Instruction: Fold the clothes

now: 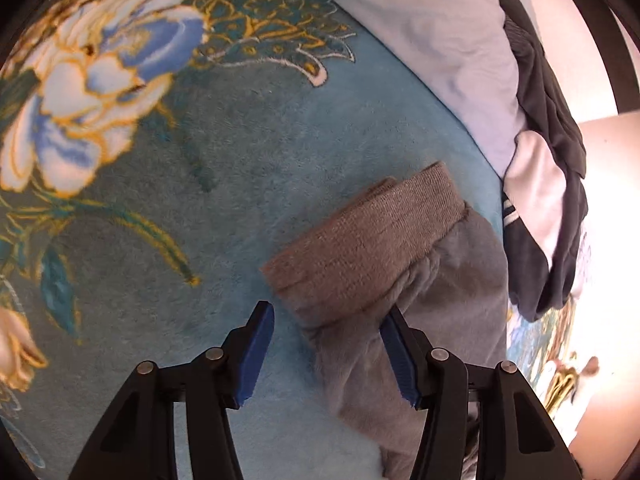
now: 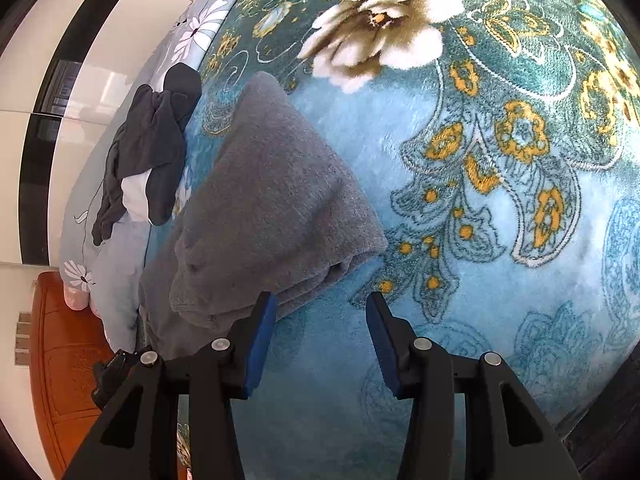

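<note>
Grey fleece trousers point(image 1: 404, 280) lie on the teal flowered blanket point(image 1: 224, 168), their ribbed waistband point(image 1: 372, 236) folded over and pointing up-left. My left gripper point(image 1: 326, 322) is open just above the cloth, its right finger point(image 1: 394, 344) touching the grey fabric below the waistband. In the right wrist view the same trousers point(image 2: 272, 200) lie folded in layers. My right gripper point(image 2: 320, 312) is open and empty beside the folded lower edge, its left finger point(image 2: 262, 320) close to the cloth.
A dark navy and white garment point(image 1: 552, 184) lies heaped on a pale blue quilt point(image 1: 436, 40) beyond the trousers; it also shows in the right wrist view point(image 2: 152, 144). An orange wooden headboard point(image 2: 64, 352) and white wall stand at the left.
</note>
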Motion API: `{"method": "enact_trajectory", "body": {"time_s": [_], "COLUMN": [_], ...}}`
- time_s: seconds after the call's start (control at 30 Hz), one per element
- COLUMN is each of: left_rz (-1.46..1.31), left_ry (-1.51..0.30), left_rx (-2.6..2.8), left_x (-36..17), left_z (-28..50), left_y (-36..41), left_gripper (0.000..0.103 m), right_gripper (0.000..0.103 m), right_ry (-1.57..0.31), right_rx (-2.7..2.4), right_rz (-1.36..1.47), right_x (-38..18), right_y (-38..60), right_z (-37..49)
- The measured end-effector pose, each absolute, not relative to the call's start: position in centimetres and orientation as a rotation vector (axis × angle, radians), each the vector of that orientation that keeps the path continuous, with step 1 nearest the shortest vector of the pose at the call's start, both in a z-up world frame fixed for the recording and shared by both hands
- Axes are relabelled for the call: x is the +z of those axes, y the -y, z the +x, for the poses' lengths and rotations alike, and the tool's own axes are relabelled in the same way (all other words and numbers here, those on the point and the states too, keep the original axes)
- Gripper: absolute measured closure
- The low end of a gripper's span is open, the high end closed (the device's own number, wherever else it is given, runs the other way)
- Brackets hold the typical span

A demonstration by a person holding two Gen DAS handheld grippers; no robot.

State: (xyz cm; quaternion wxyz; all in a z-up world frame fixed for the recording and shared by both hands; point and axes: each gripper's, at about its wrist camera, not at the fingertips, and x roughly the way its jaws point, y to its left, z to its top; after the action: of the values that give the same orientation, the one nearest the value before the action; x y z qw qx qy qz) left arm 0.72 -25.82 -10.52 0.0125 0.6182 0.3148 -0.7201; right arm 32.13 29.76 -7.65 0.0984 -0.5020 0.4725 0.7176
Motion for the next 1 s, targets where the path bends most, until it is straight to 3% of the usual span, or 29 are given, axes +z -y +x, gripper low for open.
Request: {"method": "enact_trajectory", "body": {"time_s": [0.17,0.23,0.37,0.53,0.73,1.0], "left_rz": [1.868,1.835,1.814,1.797,1.731,1.914], "left_ry": [-0.986,-0.990,-0.816,-0.481,0.154,0.836], "left_rx": [-2.248,-2.251,-2.298,-2.622,-3.080,-3.247], "left_x": [-11.2,-11.1,-9.3,-2.4,5.1,3.2], "left_z": [0.1,0.1,-0.1,0.3,6.5,16.3], "left_y": [25.3,25.3,23.8,17.5,4.6,-10.8], "left_gripper": [0.042,0.047,0.079,0.083,0.083,0.083], "right_gripper": [0.055,0.055,0.055,0.055,0.055,0.055], "right_ry": [-1.399,-1.403,-1.415,-1.444,-1.494,-1.529], "right_rx": [2.115,2.117,2.118,2.134,2.148,2.139], "right_rz": [-1.480,-1.474,-1.480,-1.468,-1.442,-1.408], "right_x": [-7.6,-7.6,-7.7,-7.6,-7.6,-7.7], "right_y": [-29.8,-29.9,-29.9,-30.0,-30.3,-30.8], "right_z": [32.5,32.5,32.6,33.0,33.4,33.7]}}
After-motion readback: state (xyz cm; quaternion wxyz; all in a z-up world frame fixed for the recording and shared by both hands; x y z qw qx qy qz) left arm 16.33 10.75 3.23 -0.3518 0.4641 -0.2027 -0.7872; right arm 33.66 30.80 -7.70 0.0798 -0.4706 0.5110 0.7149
